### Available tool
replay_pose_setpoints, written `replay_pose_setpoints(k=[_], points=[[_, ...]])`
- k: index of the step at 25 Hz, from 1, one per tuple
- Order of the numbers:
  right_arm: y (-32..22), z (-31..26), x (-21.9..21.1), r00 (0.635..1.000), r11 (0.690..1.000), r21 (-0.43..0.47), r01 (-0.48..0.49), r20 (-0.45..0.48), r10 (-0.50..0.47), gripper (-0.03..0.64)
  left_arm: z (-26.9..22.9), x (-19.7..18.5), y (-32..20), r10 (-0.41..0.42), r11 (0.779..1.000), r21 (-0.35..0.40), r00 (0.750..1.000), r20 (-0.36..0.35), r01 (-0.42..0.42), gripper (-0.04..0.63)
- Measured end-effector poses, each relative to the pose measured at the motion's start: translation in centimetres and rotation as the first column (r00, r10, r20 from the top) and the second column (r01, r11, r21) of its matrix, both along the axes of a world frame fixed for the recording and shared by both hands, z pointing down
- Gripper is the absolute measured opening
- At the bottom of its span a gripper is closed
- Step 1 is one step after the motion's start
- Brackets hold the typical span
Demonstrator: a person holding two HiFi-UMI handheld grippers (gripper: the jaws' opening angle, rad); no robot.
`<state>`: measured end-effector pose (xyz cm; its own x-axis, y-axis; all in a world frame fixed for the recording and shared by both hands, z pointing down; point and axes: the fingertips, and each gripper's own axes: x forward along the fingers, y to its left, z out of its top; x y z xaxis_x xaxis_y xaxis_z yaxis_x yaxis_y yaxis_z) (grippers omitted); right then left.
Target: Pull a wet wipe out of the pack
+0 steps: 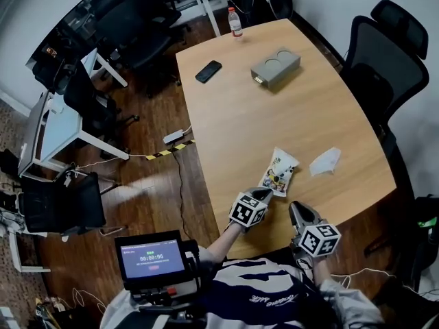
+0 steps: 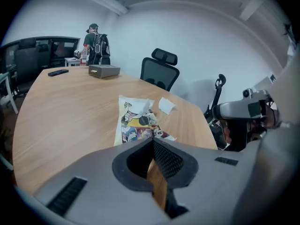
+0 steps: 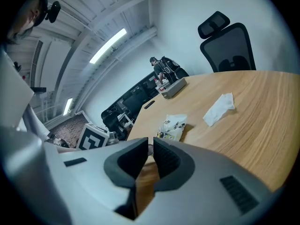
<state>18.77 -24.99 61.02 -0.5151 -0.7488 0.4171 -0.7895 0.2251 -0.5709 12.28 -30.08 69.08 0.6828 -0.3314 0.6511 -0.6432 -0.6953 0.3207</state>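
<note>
Head view: pack (image 1: 279,171) lies flat on the table (image 1: 226,108), lower centre of frame, printed side up. A loose white wipe (image 1: 324,161) lies just right of it, apart from the pack.

Left gripper (image 1: 264,193) at the table's near edge, tips just below the pack's lower end; contact with the pack cannot be told. In the left gripper view its jaws are together, with nothing between them and the pack straight ahead.

Right gripper (image 1: 296,208) is lower right of the pack, over the table edge and clear of both pack and wipe. In the right gripper view its jaws stand a narrow slit apart with nothing in the gap. Pack at centre, wipe to its right.

Far end of table, upper frame: phone (image 1: 208,71), grey box (image 1: 275,68), bottle (image 1: 235,22).
</note>
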Motion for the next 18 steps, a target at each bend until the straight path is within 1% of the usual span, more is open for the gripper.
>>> replay_pose_setpoints(k=[4, 7, 9, 11, 14, 16, 18], points=[[-0.7, 0.7, -0.1, 1.000, 1.000, -0.011, 0.018, -0.021, -0.018, 0.044, 1.7, 0.2, 0.0, -0.013, 0.999, -0.039, 0.998, 0.058, 0.016, 0.003], [-1.4, 1.2, -0.7, 0.998, 0.999, -0.015, 0.045, -0.051, -0.046, 0.048, 2.0, 0.3, -0.1, -0.014, 0.999, -0.036, 0.997, 0.076, 0.017, 0.003], [-2.2, 1.6, -1.2, 0.994, 0.997, -0.015, 0.078, -0.077, -0.079, 0.069, 2.2, 0.4, -0.2, -0.015, 0.999, -0.041, 0.997, 0.077, 0.018, 0.003], [-3.4, 2.1, -1.8, 0.985, 0.992, -0.010, 0.124, -0.123, -0.125, 0.082, 2.3, 0.3, -0.4, -0.024, 0.999, -0.044, 0.997, 0.074, 0.028, 0.003], [-5.7, 2.9, -2.6, 0.956, 0.981, 0.003, 0.194, -0.226, -0.188, 0.106, 2.4, 0.1, -0.5, -0.023, 0.999, -0.037, 0.997, 0.079, 0.026, 0.003], [-7.4, 3.1, -2.6, 0.933, 0.976, 0.015, 0.216, -0.297, -0.202, 0.121, 2.6, 0.2, -0.5, -0.012, 1.000, -0.026, 0.996, 0.090, 0.015, 0.003], [-9.1, 3.5, -2.6, 0.917, 0.975, 0.017, 0.224, -0.342, -0.205, 0.140, 3.0, 0.2, -0.6, -0.006, 1.000, -0.011, 0.994, 0.105, 0.007, 0.003]])
